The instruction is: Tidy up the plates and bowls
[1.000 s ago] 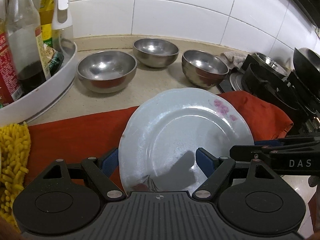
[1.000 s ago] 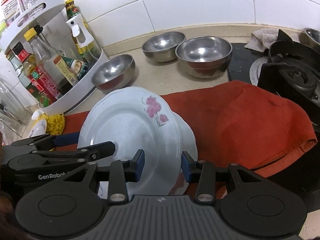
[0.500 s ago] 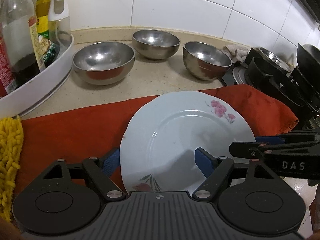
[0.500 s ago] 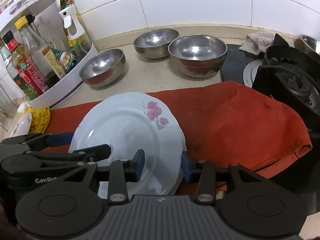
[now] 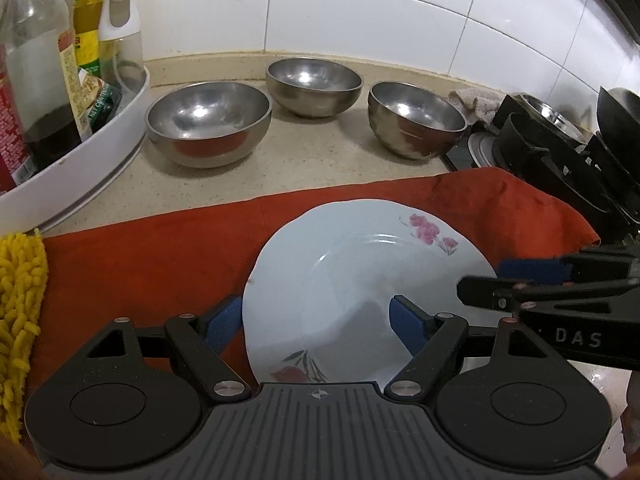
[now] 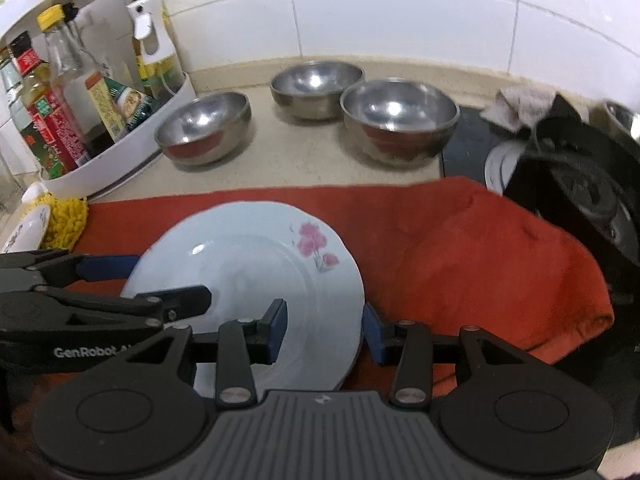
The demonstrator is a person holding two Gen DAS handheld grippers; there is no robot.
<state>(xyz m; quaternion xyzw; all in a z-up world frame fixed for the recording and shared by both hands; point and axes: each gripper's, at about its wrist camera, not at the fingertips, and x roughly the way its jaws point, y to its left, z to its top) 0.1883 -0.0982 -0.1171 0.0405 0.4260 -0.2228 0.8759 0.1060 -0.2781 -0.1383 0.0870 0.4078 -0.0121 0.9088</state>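
Note:
A pale blue plate with pink flowers [image 5: 360, 280] lies on a red cloth [image 5: 160, 248], also in the right wrist view [image 6: 248, 272]. My left gripper [image 5: 316, 320] is open, its blue pads straddling the plate's near left edge. My right gripper [image 6: 326, 328] is open, straddling the plate's right edge. Three steel bowls stand behind the cloth: left [image 5: 208, 124], middle [image 5: 314, 86], right [image 5: 416, 124].
A white turntable rack [image 5: 80, 164] with bottles stands at the left. A yellow mop cloth [image 5: 20, 312] lies by the red cloth's left end. A black stove [image 6: 580, 184] with a pan is at the right. A tiled wall is behind.
The plate went from tilted and lifted to lying lower on the red cloth. Both grippers have come down and drawn back with it; in the right wrist view a second plate edge no longer shows.

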